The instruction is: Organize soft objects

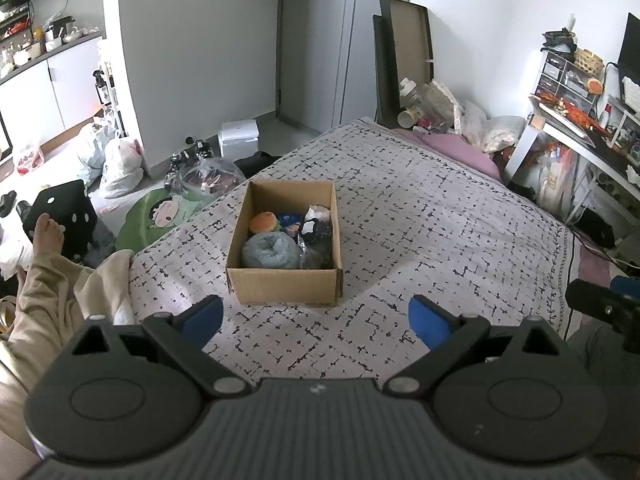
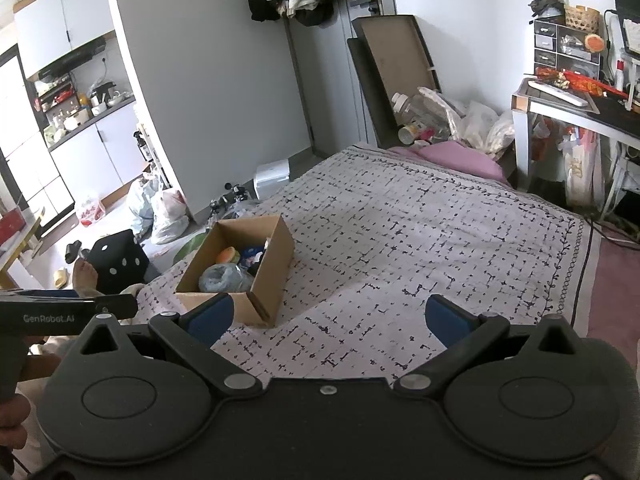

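Cardboard box [image 1: 285, 280] w/ soft items dead ahead of L gripper [image 1: 316, 318], long axis pointing away; L nearer. R gripper [image 2: 328, 320] off to box's right. Both jaws wide, empty.

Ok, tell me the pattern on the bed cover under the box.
Pale bed cover with a broken black grid of dashes; clearest in the left wrist view.

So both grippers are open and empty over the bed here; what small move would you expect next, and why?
Probably the left gripper eases forward and down toward the cardboard box, aiming at the grey-blue soft ring nearest it. The box sits straight ahead of its open jaws, while the right gripper has the box off to its left.
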`<state>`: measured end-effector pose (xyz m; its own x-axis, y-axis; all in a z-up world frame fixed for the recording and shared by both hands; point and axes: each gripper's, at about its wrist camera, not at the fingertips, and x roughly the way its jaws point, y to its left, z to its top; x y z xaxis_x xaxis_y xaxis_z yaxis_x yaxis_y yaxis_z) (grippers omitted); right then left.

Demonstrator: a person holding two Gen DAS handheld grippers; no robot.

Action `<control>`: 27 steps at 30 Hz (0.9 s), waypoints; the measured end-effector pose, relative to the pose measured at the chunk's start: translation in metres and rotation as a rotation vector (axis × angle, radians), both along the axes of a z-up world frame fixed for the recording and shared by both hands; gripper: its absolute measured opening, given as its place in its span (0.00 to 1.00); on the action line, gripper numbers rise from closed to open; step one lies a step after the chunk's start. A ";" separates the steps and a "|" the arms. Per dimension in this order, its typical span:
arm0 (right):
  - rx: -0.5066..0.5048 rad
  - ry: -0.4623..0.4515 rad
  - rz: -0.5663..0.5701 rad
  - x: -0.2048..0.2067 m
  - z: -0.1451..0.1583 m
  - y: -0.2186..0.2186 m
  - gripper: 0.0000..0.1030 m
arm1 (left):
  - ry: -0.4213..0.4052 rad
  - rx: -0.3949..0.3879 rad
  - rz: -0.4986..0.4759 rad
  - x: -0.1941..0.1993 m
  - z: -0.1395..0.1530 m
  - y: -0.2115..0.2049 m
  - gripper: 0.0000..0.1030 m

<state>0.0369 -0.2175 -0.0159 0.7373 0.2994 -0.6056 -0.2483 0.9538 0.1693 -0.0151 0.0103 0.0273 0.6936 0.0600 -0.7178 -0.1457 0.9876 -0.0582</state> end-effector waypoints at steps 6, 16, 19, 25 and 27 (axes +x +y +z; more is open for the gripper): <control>-0.001 -0.006 -0.002 -0.002 0.002 -0.001 1.00 | -0.011 0.001 -0.005 -0.003 0.003 -0.001 0.95; -0.009 -0.012 0.008 -0.003 0.002 0.002 1.00 | -0.013 0.003 -0.003 -0.003 0.004 -0.002 0.95; -0.008 -0.011 0.007 -0.003 0.002 0.002 1.00 | -0.014 0.005 -0.002 -0.003 0.005 -0.002 0.95; -0.008 -0.012 0.007 -0.003 0.002 0.002 1.00 | -0.014 0.008 -0.006 -0.003 0.005 -0.003 0.95; -0.006 -0.011 0.005 -0.003 0.002 0.001 1.00 | -0.012 0.009 -0.007 -0.003 0.005 -0.003 0.95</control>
<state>0.0340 -0.2163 -0.0144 0.7426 0.2990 -0.5993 -0.2545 0.9537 0.1605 -0.0179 0.0073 0.0323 0.7024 0.0617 -0.7091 -0.1386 0.9890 -0.0512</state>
